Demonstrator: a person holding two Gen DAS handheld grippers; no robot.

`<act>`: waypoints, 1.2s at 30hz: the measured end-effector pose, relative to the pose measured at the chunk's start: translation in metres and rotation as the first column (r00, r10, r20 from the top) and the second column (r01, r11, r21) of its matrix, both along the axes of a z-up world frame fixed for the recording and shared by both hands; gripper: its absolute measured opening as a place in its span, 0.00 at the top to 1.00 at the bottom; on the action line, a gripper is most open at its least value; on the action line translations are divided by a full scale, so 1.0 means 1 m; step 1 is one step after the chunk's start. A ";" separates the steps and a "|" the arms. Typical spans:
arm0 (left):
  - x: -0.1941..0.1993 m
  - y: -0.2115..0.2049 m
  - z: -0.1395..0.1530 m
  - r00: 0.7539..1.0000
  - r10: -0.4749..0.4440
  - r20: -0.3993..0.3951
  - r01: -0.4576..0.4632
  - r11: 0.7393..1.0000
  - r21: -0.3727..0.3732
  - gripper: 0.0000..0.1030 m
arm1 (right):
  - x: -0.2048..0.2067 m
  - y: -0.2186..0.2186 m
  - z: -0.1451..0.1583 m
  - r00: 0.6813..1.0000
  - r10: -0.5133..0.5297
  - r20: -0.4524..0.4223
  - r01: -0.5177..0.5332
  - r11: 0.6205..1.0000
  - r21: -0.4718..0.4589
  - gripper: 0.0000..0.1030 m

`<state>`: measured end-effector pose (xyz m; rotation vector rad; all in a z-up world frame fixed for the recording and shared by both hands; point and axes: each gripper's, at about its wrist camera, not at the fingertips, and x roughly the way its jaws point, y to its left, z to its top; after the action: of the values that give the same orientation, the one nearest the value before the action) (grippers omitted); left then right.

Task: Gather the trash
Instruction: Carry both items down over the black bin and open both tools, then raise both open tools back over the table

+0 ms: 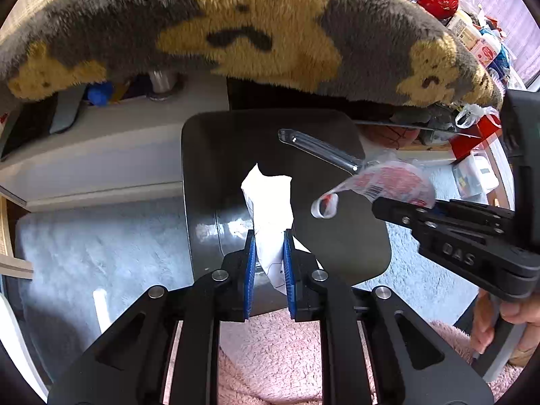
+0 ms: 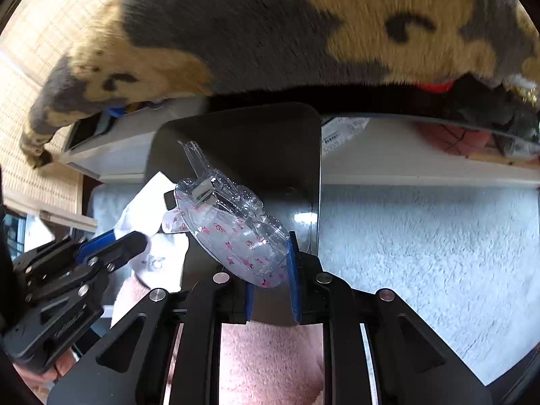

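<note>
Trash is in both our grippers at once: the left gripper (image 1: pixel 269 263) is pinched onto a crumpled white paper (image 1: pixel 268 202), and the right gripper (image 2: pixel 271 276) is clamped on a clear plastic blister pack (image 2: pixel 233 233) printed with pink stars, both held over the dark grey bin (image 1: pixel 209 175) that stands on the pale blue carpet (image 2: pixel 422 253). We judge the risk to lie in the blister pack — it is stiff, slick and long, gripped only at its lower end, so it could pivot between the pads or catch on the bin's raised lid and fall onto the carpet when let go. The paper is light and could cling to a blue pad (image 1: pixel 250 263) or drift past the rim. The two tools are also close together, so one could knock the other's load. The left wrist view shows the pack's printed backing with a barcode and a curled strip, plus the clutter of boxes and bags far to the right; the right wrist view shows instead the pack's transparent moulded front and its tall clear tab. Above both hangs a grey and tan bear-patterned blanket (image 1: pixel 256 33) — it may limit how high we can lift.
</note>
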<state>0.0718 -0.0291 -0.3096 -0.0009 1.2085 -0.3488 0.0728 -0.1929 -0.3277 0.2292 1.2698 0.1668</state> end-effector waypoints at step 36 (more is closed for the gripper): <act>0.001 0.005 0.092 0.980 0.034 0.198 -0.039 0.999 0.020 0.08 | -0.001 -0.049 0.130 0.938 -0.104 0.332 0.122 0.992 -0.035 0.04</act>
<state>0.0727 -0.0246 -0.2180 0.0316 1.0147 -0.2949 0.0722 -0.2417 -0.1978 0.2157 0.9233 0.0669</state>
